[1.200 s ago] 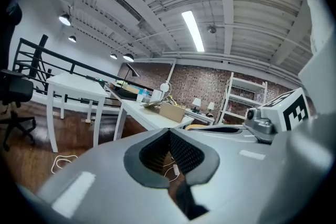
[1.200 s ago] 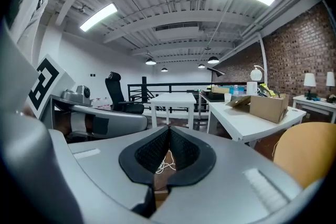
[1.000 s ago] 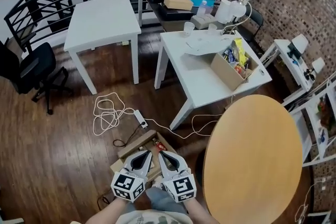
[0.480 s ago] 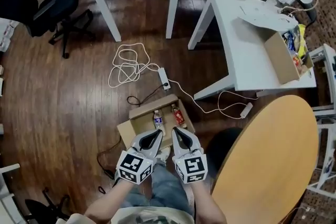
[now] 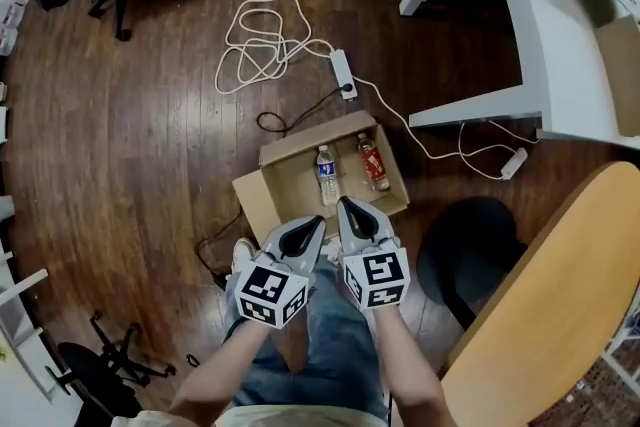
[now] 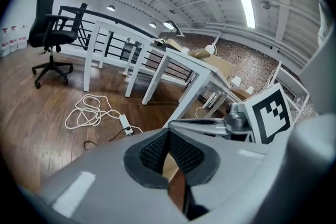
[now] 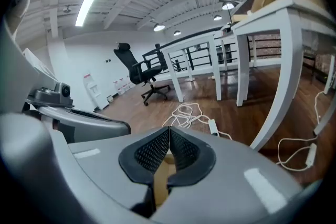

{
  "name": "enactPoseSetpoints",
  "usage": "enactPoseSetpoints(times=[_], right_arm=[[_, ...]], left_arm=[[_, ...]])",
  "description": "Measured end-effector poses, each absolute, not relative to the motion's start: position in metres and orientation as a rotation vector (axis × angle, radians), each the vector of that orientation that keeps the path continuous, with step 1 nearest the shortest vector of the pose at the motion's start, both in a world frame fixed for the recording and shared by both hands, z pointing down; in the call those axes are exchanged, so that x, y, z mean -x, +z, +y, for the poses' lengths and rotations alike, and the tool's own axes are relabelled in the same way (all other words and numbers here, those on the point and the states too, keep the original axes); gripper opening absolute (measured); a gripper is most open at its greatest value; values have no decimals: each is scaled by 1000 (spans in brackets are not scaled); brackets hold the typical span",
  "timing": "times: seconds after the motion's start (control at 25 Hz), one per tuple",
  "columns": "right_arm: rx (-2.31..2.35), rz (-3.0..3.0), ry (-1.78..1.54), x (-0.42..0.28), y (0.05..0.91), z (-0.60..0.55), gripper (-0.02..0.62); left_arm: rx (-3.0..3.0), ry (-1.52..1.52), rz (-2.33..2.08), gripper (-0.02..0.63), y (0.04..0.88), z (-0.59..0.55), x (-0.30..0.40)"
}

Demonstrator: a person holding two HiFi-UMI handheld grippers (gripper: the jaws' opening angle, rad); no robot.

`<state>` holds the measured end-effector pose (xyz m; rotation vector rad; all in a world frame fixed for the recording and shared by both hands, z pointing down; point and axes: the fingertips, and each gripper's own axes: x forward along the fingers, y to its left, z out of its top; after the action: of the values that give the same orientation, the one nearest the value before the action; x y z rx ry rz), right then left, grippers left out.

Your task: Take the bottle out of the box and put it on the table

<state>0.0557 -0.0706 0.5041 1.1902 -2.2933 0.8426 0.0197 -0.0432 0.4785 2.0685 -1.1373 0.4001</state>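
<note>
Hovering side by side over the near edge of the open cardboard box on the wooden floor, my left gripper and right gripper each have their jaws pressed together, with nothing between them. Two bottles lie flat in the box, just beyond my jaws: a clear bottle with a blue label and, apart to its right, a bottle with a red label. A white power strip lies on the floor past the box. The round wooden surface stands to my right.
</note>
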Motion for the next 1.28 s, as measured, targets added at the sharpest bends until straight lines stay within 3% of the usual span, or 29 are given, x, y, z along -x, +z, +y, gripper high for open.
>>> enactPoseSetpoints(times=[0.8, 1.28], right_arm=[[-1156, -2036, 1084, -16, 760, -37, 63], [-1076, -1923, 1085, -23, 879, -33, 140]], left_arm=[[-1971, 484, -1016, 0, 690, -23, 30], [-1980, 514, -903, 0, 768, -13, 29]])
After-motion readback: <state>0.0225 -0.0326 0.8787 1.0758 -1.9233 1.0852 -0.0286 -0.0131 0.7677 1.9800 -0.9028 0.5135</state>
